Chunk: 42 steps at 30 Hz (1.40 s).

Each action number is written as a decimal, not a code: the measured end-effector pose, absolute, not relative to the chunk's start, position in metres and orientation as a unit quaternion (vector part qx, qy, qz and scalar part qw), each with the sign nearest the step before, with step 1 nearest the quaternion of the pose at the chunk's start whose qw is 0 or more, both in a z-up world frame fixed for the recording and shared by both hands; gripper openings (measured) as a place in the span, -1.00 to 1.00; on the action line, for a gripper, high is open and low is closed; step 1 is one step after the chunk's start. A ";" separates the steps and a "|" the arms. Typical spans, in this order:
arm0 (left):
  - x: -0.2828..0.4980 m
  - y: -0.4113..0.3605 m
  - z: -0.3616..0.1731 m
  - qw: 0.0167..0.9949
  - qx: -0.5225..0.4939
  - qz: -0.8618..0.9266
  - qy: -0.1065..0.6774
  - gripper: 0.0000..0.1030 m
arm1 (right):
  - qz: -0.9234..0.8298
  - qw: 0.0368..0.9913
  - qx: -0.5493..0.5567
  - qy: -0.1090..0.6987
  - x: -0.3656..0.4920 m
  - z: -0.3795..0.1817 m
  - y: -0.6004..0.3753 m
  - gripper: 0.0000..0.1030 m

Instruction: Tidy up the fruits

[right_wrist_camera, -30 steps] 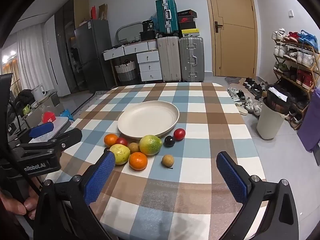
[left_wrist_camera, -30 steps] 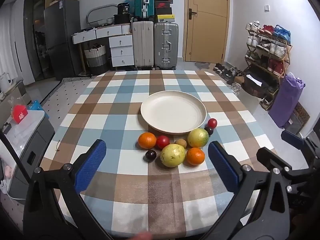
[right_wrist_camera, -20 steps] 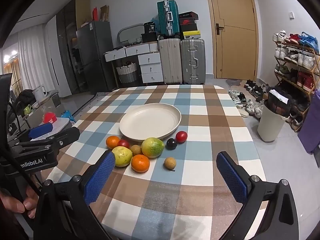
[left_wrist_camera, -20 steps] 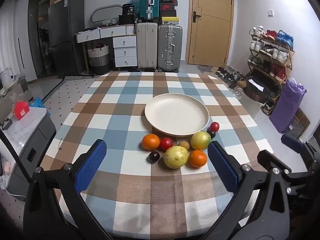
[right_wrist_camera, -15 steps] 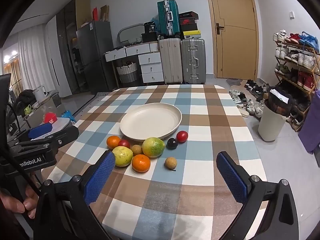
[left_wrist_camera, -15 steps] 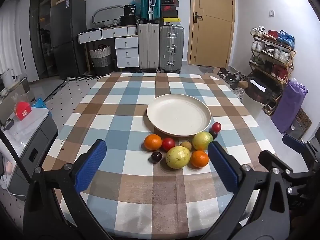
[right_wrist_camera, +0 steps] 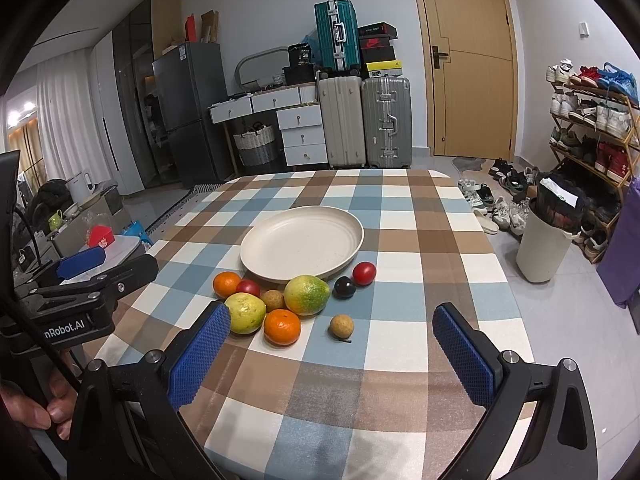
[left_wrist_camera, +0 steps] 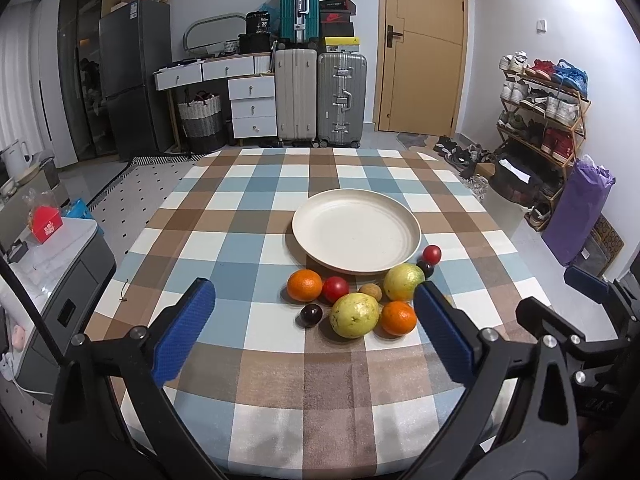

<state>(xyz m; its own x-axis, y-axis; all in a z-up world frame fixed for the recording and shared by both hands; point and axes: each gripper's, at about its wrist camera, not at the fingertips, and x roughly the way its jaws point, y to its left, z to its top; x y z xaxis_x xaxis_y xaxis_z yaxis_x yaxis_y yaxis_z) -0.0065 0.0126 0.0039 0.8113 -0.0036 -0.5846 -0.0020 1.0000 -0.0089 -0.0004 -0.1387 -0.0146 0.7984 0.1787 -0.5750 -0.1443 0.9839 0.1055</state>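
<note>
An empty cream plate (left_wrist_camera: 356, 229) (right_wrist_camera: 302, 243) sits mid-table on the checked cloth. In front of it lies a cluster of fruit: two oranges (left_wrist_camera: 305, 285) (left_wrist_camera: 398, 318), a yellow-green guava (left_wrist_camera: 354, 315), a green-yellow citrus (left_wrist_camera: 403, 281), red fruits (left_wrist_camera: 335, 289) (left_wrist_camera: 432, 254), dark plums (left_wrist_camera: 311, 315), and small brown longans (right_wrist_camera: 341, 326). My left gripper (left_wrist_camera: 314, 336) is open and empty, just short of the cluster. My right gripper (right_wrist_camera: 330, 354) is open and empty, near the front edge, behind the loose longan.
The table's front edge (left_wrist_camera: 320, 452) is close below both grippers. The left gripper's body shows at the left of the right wrist view (right_wrist_camera: 80, 292). Suitcases (left_wrist_camera: 320, 100), drawers, a fridge and a shoe rack (left_wrist_camera: 540, 120) stand beyond the table.
Both views have shifted slightly; the left wrist view tilted up a little, so plate and fruit sit a bit lower in it. Both grippers stay open. No fruit has moved.
</note>
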 end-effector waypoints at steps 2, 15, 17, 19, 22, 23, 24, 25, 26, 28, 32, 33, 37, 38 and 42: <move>-0.007 0.012 0.004 0.952 -0.003 0.000 0.306 0.94 | 0.085 0.948 0.027 0.306 0.000 -0.014 -0.139 1.00; -0.006 0.013 0.005 0.952 -0.003 -0.001 0.305 0.94 | 0.086 0.948 0.027 0.306 0.000 -0.014 -0.138 1.00; -0.007 0.013 0.005 0.953 -0.002 -0.001 0.304 0.94 | 0.086 0.948 0.028 0.306 0.000 -0.013 -0.137 1.00; -0.007 0.013 0.005 0.953 -0.002 -0.001 0.304 0.94 | 0.085 0.948 0.027 0.306 0.000 -0.013 -0.137 1.00; -0.006 0.012 0.005 0.953 -0.002 -0.001 0.304 0.94 | 0.086 0.948 0.027 0.306 0.000 -0.013 -0.136 1.00; -0.006 0.013 0.005 0.952 -0.003 0.000 0.305 0.94 | 0.086 0.948 0.027 0.307 0.000 -0.013 -0.137 1.00; -0.006 0.012 0.004 0.952 -0.003 0.000 0.305 0.94 | 0.085 0.948 0.027 0.306 0.000 -0.013 -0.137 1.00; -0.006 0.012 0.005 0.952 -0.002 -0.001 0.305 0.94 | 0.085 0.948 0.026 0.307 0.000 -0.013 -0.137 1.00; -0.006 0.012 0.005 0.952 -0.002 -0.001 0.306 0.94 | 0.086 0.947 0.027 0.307 0.000 -0.013 -0.137 1.00; -0.006 0.012 0.004 0.952 -0.003 -0.001 0.305 0.94 | 0.086 0.948 0.027 0.307 0.000 -0.014 -0.136 1.00; -0.007 0.013 0.002 0.952 -0.001 -0.001 0.306 0.94 | 0.086 0.948 0.027 0.307 0.000 -0.014 -0.136 1.00; -0.007 0.013 0.002 0.952 -0.002 -0.002 0.307 0.94 | 0.086 0.947 0.027 0.307 0.000 -0.014 -0.136 1.00; -0.006 0.014 -0.001 0.951 -0.003 -0.003 0.309 0.94 | 0.086 0.947 0.027 0.307 0.000 -0.014 -0.136 1.00; -0.006 0.015 -0.002 0.951 -0.003 -0.003 0.309 0.94 | 0.086 0.947 0.028 0.307 0.000 -0.013 -0.136 1.00; -0.006 0.015 -0.002 0.951 -0.002 -0.002 0.309 0.94 | 0.085 0.947 0.028 0.308 0.000 -0.014 -0.135 1.00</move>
<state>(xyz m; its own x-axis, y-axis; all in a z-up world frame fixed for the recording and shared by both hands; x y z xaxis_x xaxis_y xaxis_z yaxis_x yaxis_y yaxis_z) -0.0063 0.0149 -0.0018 0.8094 -0.0059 -0.5872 0.0029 1.0000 -0.0060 0.0004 -0.1353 -0.0140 0.7961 0.1783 -0.5784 -0.1434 0.9840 0.1058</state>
